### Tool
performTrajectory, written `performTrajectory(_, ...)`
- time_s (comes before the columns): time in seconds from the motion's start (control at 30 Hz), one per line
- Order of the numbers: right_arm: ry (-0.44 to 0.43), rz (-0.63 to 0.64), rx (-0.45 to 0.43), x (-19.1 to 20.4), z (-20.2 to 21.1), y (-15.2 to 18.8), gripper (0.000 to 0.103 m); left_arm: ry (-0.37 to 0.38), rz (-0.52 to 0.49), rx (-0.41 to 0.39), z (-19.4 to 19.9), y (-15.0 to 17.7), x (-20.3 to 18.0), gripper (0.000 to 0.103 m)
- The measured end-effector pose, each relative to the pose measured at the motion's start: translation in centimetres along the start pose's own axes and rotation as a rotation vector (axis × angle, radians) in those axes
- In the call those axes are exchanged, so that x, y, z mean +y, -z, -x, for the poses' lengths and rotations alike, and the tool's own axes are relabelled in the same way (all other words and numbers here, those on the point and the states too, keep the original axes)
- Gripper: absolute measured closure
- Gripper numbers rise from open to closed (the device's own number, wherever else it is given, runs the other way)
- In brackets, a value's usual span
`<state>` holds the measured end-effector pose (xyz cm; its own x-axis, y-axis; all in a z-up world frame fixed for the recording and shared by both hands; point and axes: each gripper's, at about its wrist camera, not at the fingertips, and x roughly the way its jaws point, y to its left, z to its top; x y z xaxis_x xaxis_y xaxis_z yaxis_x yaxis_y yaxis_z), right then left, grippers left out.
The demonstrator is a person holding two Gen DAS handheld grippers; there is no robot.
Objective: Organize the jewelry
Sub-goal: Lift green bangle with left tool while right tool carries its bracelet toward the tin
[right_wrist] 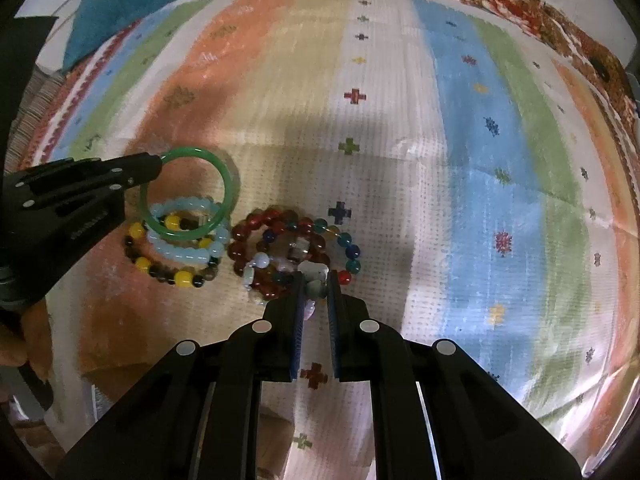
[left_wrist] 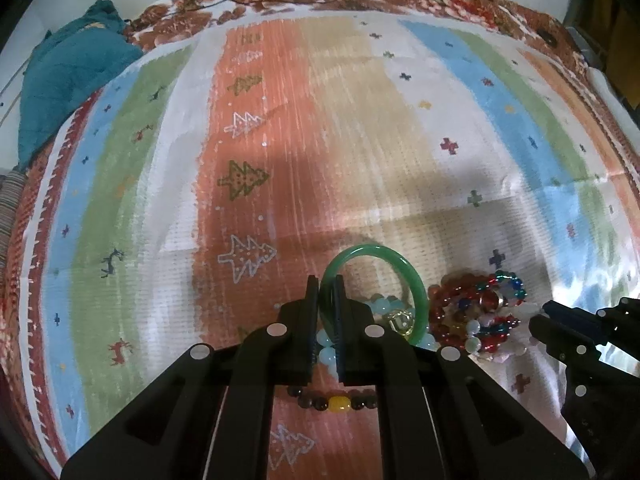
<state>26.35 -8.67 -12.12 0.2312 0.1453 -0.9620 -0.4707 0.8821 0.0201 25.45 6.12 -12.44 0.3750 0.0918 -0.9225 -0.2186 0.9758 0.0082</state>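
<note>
On the striped cloth (right_wrist: pixel 400 92), no containers. Left gripper (left_wrist: pixel 329 292) clamped on green bangle (left_wrist: pixel 416 292), tilted above pale-blue beads (right_wrist: pixel 188 252). Right gripper (right_wrist: pixel 316 284) clamped on pale bead (right_wrist: pixel 314 286) in mixed bracelet pile (right_wrist: pixel 280 240).

Matte black left gripper (left_wrist: pixel 329 284) and right gripper (right_wrist: pixel 316 280), angular linkage arms, round silver rivets, blue ribbed pads lining fingers (right_wrist: pixel 298 332), faint embossed lettering.

I see a striped cloth (left_wrist: pixel 360 140) with small crosses and trees filling the frame, and teal fabric (left_wrist: pixel 68 80) bunched at upper left.
</note>
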Motion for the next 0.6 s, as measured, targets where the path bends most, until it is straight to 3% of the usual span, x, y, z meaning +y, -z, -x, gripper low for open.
performTrajectory(0.6,0.001,0.017,-0.067,0.7,3.5,1.1,0.091,0.007,0.023,-0.054,4.0,1.2,0.1,0.096)
